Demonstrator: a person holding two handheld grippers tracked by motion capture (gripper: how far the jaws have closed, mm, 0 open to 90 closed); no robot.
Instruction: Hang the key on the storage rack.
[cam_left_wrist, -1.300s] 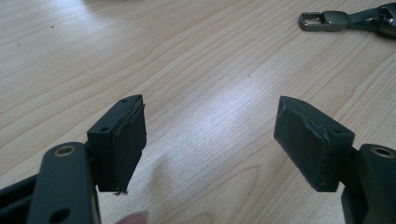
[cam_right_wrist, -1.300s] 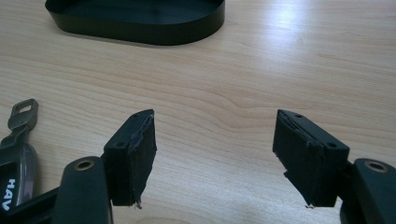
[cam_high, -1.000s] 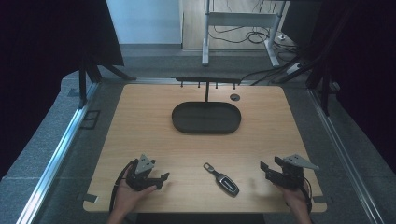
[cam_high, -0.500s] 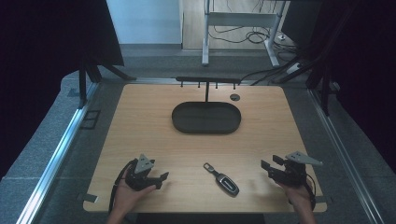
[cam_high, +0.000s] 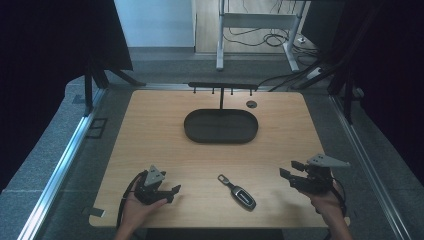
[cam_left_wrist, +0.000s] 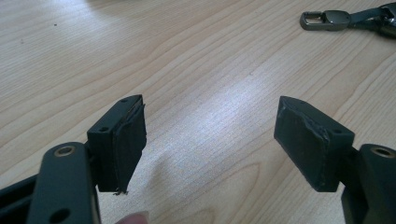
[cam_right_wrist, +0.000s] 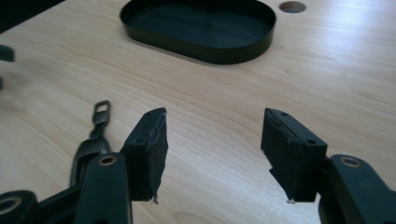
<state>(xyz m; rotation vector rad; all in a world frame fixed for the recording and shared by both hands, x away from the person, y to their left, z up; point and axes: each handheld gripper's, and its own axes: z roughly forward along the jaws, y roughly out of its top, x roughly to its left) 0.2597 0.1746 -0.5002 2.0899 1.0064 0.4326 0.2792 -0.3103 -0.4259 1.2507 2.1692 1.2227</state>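
I see my left claw (cam_high: 172, 190) resting low at the near left of the worktop (cam_high: 150, 135), its jaws spread wide with only bare wood between them. My right claw (cam_high: 288, 169) hovers at the near right; its jaws have just been closing a little, yet they stand apart and grip nothing. The car key (cam_high: 237, 191) lies flat on the worktop between the two claws, untouched. The dark oval tray (cam_high: 220, 138) sits farther back, near the middle.
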